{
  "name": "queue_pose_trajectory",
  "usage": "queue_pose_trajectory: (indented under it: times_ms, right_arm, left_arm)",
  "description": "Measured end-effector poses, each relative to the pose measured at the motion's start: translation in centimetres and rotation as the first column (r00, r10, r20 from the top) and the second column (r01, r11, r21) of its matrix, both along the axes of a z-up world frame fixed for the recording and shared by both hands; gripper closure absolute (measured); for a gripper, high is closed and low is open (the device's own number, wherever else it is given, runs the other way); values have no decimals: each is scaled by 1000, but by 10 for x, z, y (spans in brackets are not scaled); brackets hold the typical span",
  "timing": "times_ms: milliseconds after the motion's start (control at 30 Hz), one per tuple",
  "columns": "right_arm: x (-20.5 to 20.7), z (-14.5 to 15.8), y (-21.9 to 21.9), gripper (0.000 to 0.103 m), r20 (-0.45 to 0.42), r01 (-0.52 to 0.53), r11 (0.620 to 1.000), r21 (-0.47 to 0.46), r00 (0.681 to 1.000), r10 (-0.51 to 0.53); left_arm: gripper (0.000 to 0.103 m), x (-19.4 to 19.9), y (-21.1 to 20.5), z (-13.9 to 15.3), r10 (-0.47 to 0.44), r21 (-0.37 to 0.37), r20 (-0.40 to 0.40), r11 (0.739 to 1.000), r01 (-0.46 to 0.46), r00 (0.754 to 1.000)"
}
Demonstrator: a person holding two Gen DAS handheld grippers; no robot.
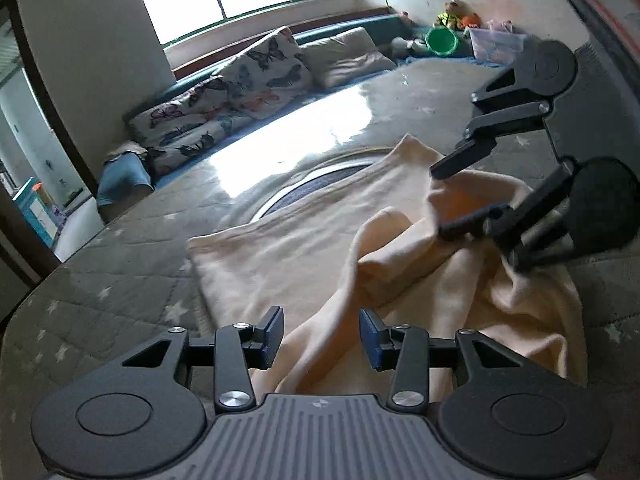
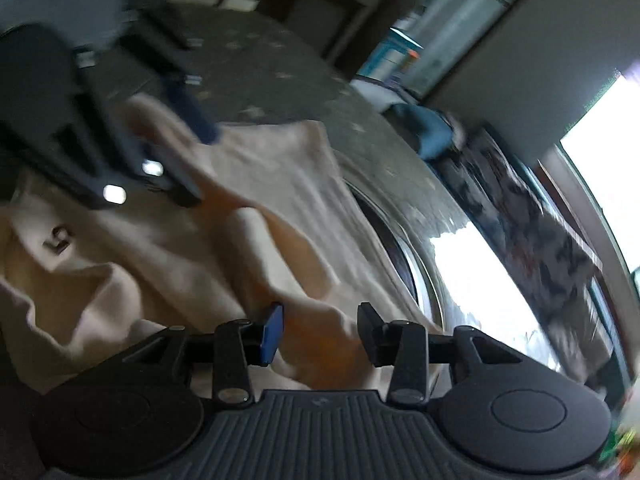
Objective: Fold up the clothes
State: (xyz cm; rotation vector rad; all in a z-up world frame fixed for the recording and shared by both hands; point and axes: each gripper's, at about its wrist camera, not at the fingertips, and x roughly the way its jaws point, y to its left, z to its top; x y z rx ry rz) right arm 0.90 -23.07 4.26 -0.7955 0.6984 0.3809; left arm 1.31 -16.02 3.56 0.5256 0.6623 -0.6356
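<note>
Cream garment (image 1: 304, 248) lies rumpled on grey star-quilted bed (image 1: 100, 280), one half flat, other half bunched. Left claw (image 1: 321, 338) parted over a fold, pads clear of cloth. Right claw (image 2: 320, 334) parted likewise, fabric between pads, not pinched.

Rumpled cream garment (image 1: 304, 248) on quilted bed
</note>
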Motion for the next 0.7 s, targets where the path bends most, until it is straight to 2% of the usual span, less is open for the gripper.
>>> queue_pose_trajectory:
  times_ms: [67, 133, 200, 300, 367, 433, 567, 600, 700]
  right_arm:
    - [2, -4, 8, 72, 2, -37, 999, -18, 999, 37]
    - [3, -6, 12, 88, -12, -53, 999, -11, 999, 53]
    - [5, -9, 16, 97, -30, -60, 998, 9, 998, 60]
    - [2, -6, 13, 99, -4, -15, 998, 53, 1000, 16]
    - [1, 2, 3, 99, 36, 38, 994, 105, 998, -42]
    - [0, 19, -18, 100, 82, 135, 972, 194, 985, -154]
    - [-8, 45, -70, 100, 136, 318, 891, 325, 916, -377]
    - [-12, 49, -85, 100, 142, 363, 861, 357, 890, -434]
    - [-39, 56, -135, 99, 130, 501, 729, 466, 776, -617]
  left_arm:
    - [58, 4, 0, -3, -9, 0, -4, 1000, 9, 1000]
    - [61, 10, -1, -5, -5, -9, -20, 1000, 5, 1000]
    - [76, 15, 1, -5, -2, -27, -34, 1000, 1, 999]
    - [94, 15, 7, -5, 23, -43, -23, 999, -24, 999]
    - [97, 15, 12, 0, 61, -52, 8, 997, -60, 998]
    - [98, 14, 21, 7, 100, -78, 29, 992, -97, 995]
    - [99, 12, 50, 27, 229, -145, 65, 965, -218, 971]
    - [99, 11, 61, 32, 277, -168, 69, 950, -262, 958]
    - [99, 0, 100, 43, 428, -248, 67, 882, -400, 901]
